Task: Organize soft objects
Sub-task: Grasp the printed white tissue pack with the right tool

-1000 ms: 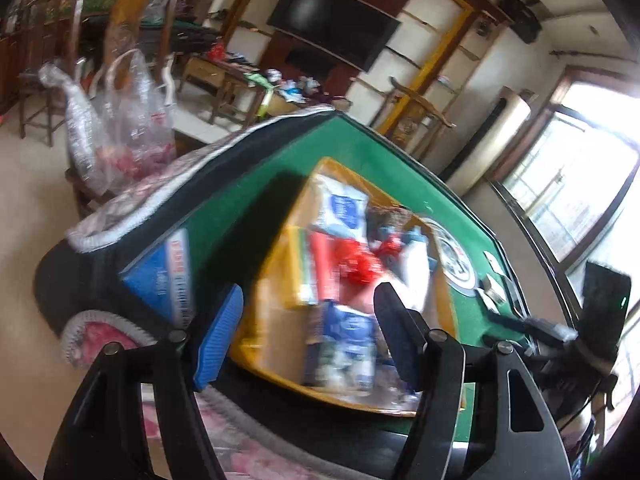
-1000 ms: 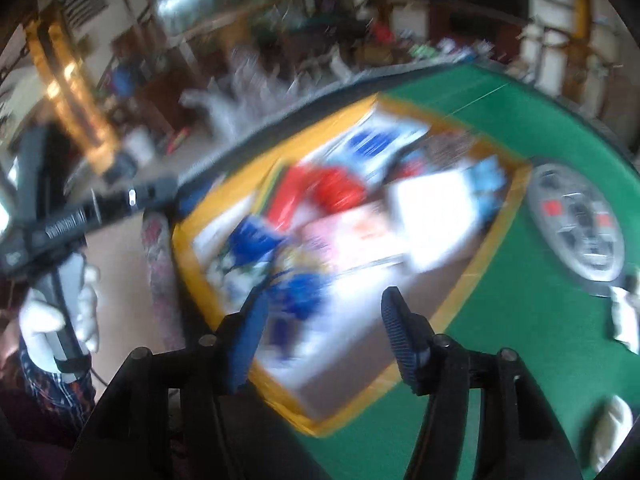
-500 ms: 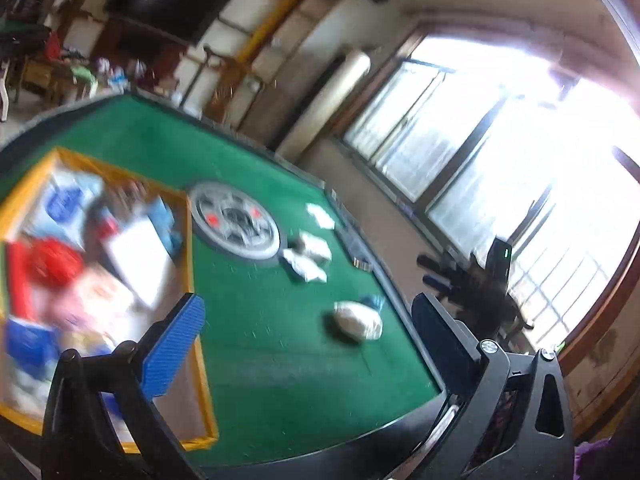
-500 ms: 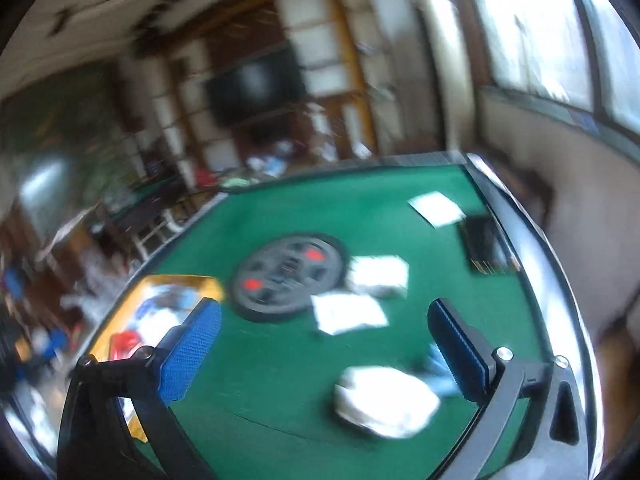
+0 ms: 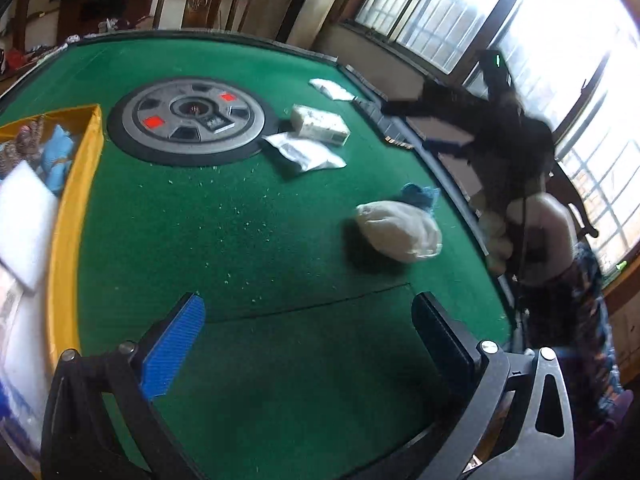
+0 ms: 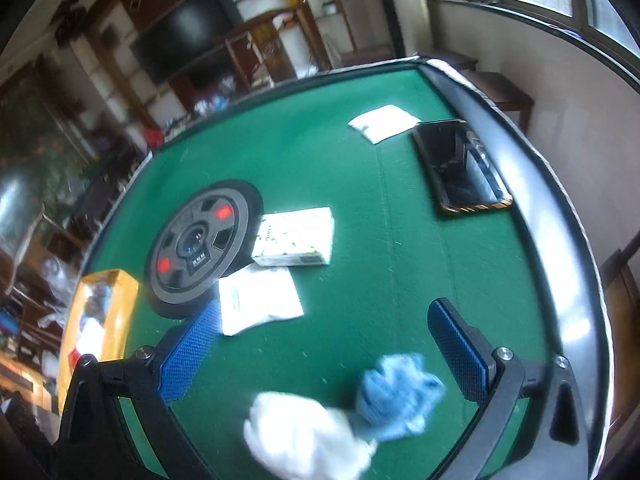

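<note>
both tongs (image 5: 308, 326) (image 6: 324, 346) gape over one white bundle (image 5: 400, 230), one blue cloth (image 6: 396, 396)

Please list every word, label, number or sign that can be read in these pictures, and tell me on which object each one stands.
None can be read.
Round grey dial with red squares: a small dark label with pale characters, too blurred to read.
White rectangular tissue pack: green and dark print, too small to read.
Flat white plastic packet: faint grey print, blurred.
Dark rectangular phone: no readable text.
</note>
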The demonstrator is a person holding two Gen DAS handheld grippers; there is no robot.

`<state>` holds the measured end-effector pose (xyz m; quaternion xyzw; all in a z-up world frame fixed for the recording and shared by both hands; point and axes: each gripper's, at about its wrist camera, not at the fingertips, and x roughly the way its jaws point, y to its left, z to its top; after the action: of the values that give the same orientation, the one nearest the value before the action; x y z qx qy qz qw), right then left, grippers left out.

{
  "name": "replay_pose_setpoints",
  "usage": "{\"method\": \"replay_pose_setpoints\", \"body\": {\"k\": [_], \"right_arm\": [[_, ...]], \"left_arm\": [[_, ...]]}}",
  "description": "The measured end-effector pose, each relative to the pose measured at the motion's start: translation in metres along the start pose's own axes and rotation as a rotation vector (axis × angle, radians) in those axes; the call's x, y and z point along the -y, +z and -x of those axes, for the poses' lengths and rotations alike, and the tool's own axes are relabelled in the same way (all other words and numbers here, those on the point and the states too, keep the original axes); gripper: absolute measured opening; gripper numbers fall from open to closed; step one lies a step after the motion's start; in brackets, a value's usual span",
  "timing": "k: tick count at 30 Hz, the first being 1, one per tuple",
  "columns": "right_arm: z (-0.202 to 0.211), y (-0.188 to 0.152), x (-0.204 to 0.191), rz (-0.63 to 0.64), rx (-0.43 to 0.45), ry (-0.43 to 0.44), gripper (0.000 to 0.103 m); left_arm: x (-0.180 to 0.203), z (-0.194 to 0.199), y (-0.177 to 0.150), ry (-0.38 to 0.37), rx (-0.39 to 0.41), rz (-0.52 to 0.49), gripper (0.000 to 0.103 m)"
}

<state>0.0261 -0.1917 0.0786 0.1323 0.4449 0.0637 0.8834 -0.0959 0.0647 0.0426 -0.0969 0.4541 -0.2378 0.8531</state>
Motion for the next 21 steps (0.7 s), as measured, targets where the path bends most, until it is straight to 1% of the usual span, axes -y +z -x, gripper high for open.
{"method": "replay_pose_setpoints", "body": {"k": [2,5,6,7,8,10,12,16,17,18,19,21], "right_arm": [[-0.014,0.012,-0.012,0.036,-0.037,-0.022,0.102],[-0.038,0.028,-0.031,0.104,-0.097,-0.082,0.102],[-0.046,0.033,-0.037,0.124,-0.116,-0.105,0.102],[-0.055,0.038,-0.042,0.137,-0.135,-0.120,0.102],[-0.064,0.043,-0.046,0.148,-0.156,-0.129,0.102],[-0.085,0.052,-0.051,0.157,-0.193,-0.154,0.102],[-0.102,0.061,-0.052,0.145,-0.222,-0.167,0.102],[-0.129,0.071,-0.050,0.086,-0.272,-0.160,0.100],[-0.135,0.072,-0.052,0.081,-0.280,-0.162,0.099],[-0.140,0.072,-0.053,0.083,-0.290,-0.165,0.087],[-0.143,0.070,-0.055,0.087,-0.298,-0.170,0.069],[-0.147,0.065,-0.057,0.096,-0.315,-0.177,0.067]], "left_arm": [[-0.001,-0.020,0.003,0.005,-0.050,0.011,0.103],[-0.008,-0.040,0.004,0.020,-0.085,0.030,0.103],[-0.008,-0.040,0.004,0.025,-0.066,0.023,0.103],[-0.008,-0.040,0.004,0.053,-0.057,0.017,0.103],[-0.010,-0.040,0.004,0.060,-0.057,0.019,0.103],[-0.012,-0.039,0.003,0.054,-0.040,0.017,0.103],[-0.012,-0.037,0.000,0.050,-0.022,0.013,0.103],[-0.011,-0.036,-0.004,0.052,0.001,0.001,0.103],[-0.013,-0.035,-0.004,0.044,0.004,0.006,0.103],[-0.014,-0.034,-0.004,0.034,0.010,0.012,0.103],[-0.016,-0.033,-0.005,0.021,0.016,0.021,0.103],[-0.018,-0.032,-0.004,0.004,0.025,0.034,0.103]]}}
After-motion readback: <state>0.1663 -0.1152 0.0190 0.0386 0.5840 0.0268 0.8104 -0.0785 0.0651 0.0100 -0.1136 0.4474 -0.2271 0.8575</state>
